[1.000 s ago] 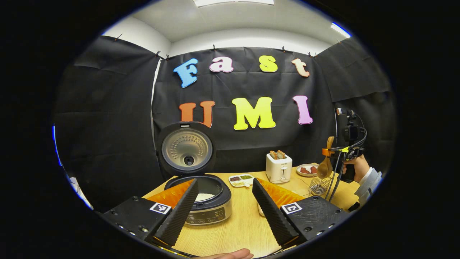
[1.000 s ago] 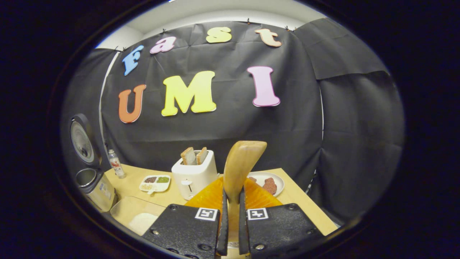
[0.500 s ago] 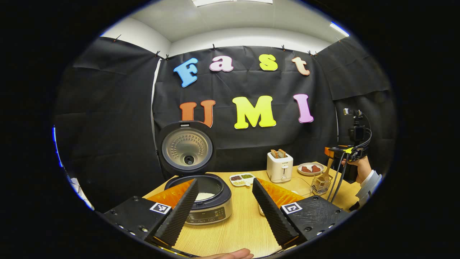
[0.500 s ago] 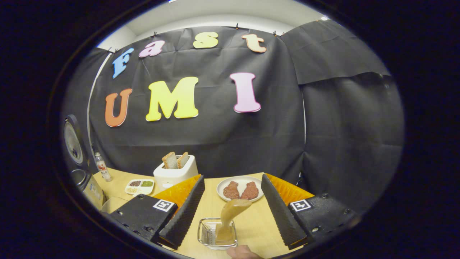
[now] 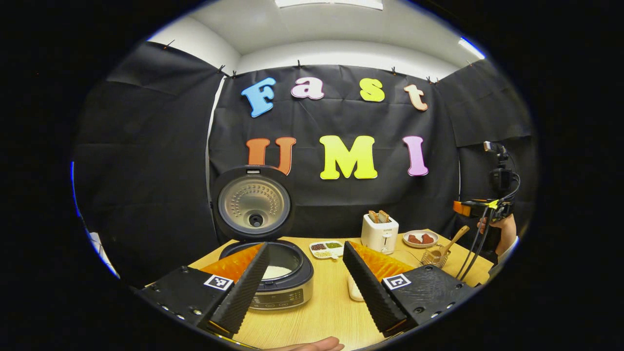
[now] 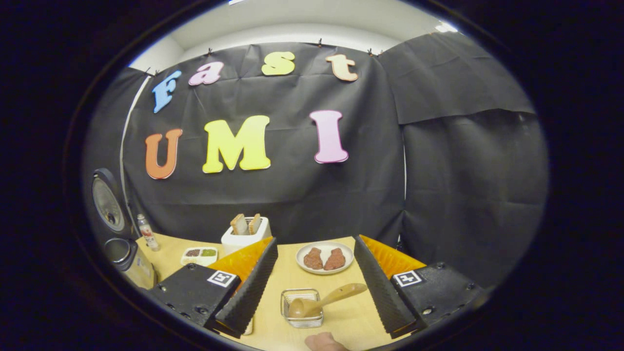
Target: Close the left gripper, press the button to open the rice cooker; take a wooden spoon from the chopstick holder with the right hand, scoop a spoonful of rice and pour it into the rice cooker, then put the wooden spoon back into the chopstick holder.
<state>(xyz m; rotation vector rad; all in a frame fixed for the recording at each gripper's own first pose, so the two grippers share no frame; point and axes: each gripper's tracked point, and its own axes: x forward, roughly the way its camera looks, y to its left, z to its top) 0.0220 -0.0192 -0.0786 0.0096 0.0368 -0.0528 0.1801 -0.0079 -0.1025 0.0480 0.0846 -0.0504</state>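
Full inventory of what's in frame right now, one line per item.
rice cooker: 1, silver and black, table's left, lid up, white rice inside
wooden spoon: 1, tan, bowl down in the holder, handle leaning
chopstick holder: 1, wire, near front edge
toaster: 1, white, two slices in it
plate: 1, white, two reddish pieces
divided dish: 1, white, grains
bottle: 1, clear, by the cooker
table: 1, light wood
left claw: open
right claw: open, above the spoon

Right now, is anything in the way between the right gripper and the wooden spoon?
Nothing visible is. In the right gripper view, the open right gripper faces the light wooden spoon, which leans bowl-down in the small wire chopstick holder, and between them there is bare table. The round white plate of meat sits farther back.
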